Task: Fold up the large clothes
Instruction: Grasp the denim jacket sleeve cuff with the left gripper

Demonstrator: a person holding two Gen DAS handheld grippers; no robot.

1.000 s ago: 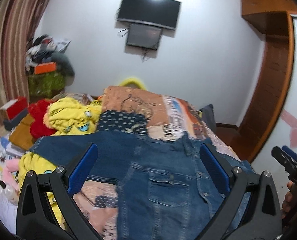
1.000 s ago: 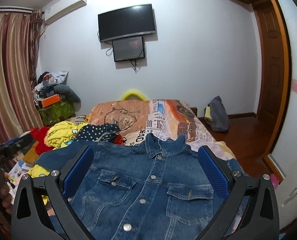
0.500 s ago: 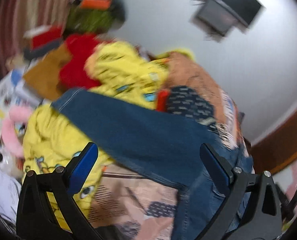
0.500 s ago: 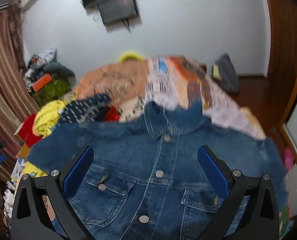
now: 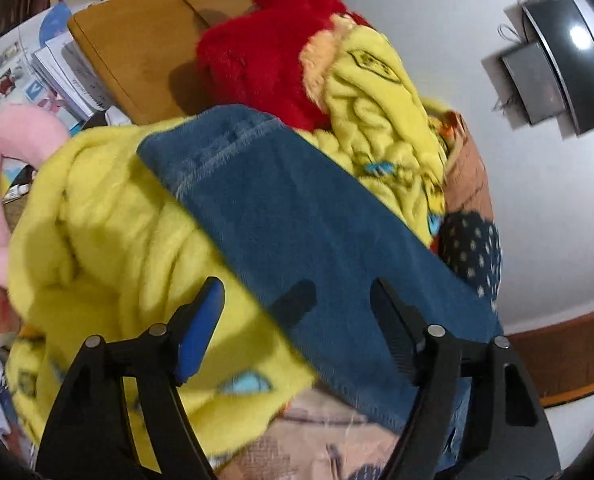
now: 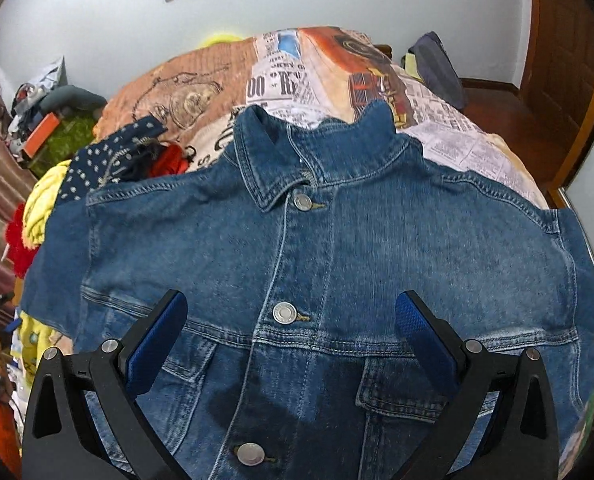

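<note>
The denim jacket (image 6: 337, 264) lies buttoned and face up on the bed (image 6: 449, 128), one sleeve (image 5: 297, 232) running from the frame centre to the upper left over a yellow blanket (image 5: 109, 240). The left gripper (image 5: 297, 304) has its fingers closing around this sleeve without pressing yet, so I think it should catch the sleeve's edge only, not the blanket. The right gripper (image 6: 291, 320) hangs wide and empty above the chest.

A printed bedspread (image 6: 305, 76) carries the denim jacket (image 6: 337, 260) and yellow blanket (image 5: 109, 240).

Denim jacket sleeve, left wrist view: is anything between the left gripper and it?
Nothing visible is. The sleeve lies on top of the yellow fleece blanket, uncovered, right ahead of the left gripper, whose jaws are closing but not yet on the fabric.
</note>
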